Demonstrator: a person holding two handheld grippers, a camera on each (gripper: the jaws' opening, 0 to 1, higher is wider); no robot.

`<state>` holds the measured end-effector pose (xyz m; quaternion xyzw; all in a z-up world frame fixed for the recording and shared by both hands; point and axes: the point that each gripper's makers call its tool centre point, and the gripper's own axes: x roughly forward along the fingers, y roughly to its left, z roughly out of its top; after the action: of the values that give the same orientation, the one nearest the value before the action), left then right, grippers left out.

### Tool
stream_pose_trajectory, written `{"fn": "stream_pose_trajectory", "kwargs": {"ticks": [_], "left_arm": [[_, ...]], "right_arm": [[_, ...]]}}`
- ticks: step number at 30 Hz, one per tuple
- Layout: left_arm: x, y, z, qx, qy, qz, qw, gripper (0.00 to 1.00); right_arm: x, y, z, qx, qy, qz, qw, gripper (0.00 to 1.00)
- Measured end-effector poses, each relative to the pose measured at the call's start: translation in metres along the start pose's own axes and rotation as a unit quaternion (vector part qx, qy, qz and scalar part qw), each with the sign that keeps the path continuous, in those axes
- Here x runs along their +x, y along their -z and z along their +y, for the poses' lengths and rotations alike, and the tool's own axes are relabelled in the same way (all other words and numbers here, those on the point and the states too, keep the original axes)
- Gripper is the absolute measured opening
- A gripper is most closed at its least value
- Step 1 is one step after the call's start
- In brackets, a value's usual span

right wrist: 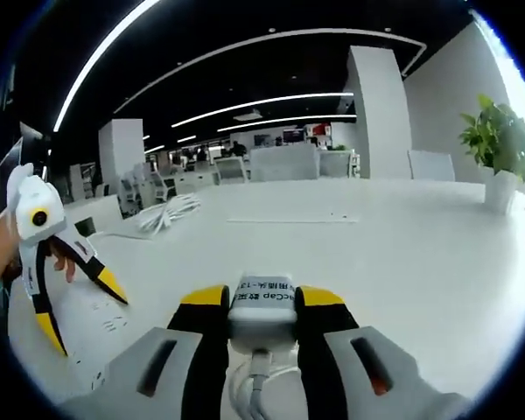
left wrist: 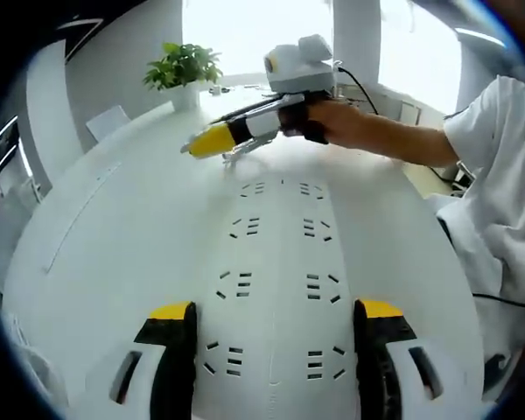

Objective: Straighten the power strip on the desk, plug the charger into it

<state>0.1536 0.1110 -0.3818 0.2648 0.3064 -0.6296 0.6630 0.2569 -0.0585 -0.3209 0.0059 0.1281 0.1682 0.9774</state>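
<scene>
Left gripper view has the power strip [left wrist: 276, 289] running up the middle of the frame, flat on the white desk [left wrist: 105, 262], its rows of sockets between my left gripper's [left wrist: 276, 319] jaws, which stand wide apart with nothing in them. At upper centre my right gripper [left wrist: 212, 140] comes in from the right, my hand [left wrist: 337, 122] on it, its yellow tips just beyond the strip's far end. A potted plant [left wrist: 183, 68] stands on the desk at upper left.

Right gripper view shows my right gripper [right wrist: 261, 302] clamped on the charger [right wrist: 262, 311] at lower centre, label facing up, its cable [right wrist: 255, 385] trailing down between the jaws. At lower left the left gripper [right wrist: 79, 311], jaws spread, hangs over the strip [right wrist: 101, 337]. A coiled white cable [right wrist: 162, 214] lies on the desk at left, the plant [right wrist: 500, 144] at far right
</scene>
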Motion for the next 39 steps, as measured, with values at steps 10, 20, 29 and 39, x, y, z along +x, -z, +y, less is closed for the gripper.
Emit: {"fn": "stream_pose_trajectory", "kwargs": {"ticks": [10,20,29,39], "left_arm": [[0.001,0.0,0.0,0.0,0.002,0.0,1.0,0.74],[0.001,-0.001,-0.001,0.001,0.002,-0.001,1.0,0.75],[0.001,-0.001,-0.002,0.001,0.002,-0.002,1.0,0.75],[0.0,-0.002,-0.002,0.001,0.001,-0.009,1.0,0.75]], "right_arm": [[-0.025,-0.012,0.021,0.006,-0.05,0.021,0.9985,0.29],[-0.059,-0.018,0.042,0.073,-0.123,0.088,0.9858,0.29],[-0.076,-0.012,0.055,0.118,-0.161,0.169,0.9651,0.29],[-0.091,0.011,0.088,0.154,-0.181,0.292,0.9264,0.29]]}}
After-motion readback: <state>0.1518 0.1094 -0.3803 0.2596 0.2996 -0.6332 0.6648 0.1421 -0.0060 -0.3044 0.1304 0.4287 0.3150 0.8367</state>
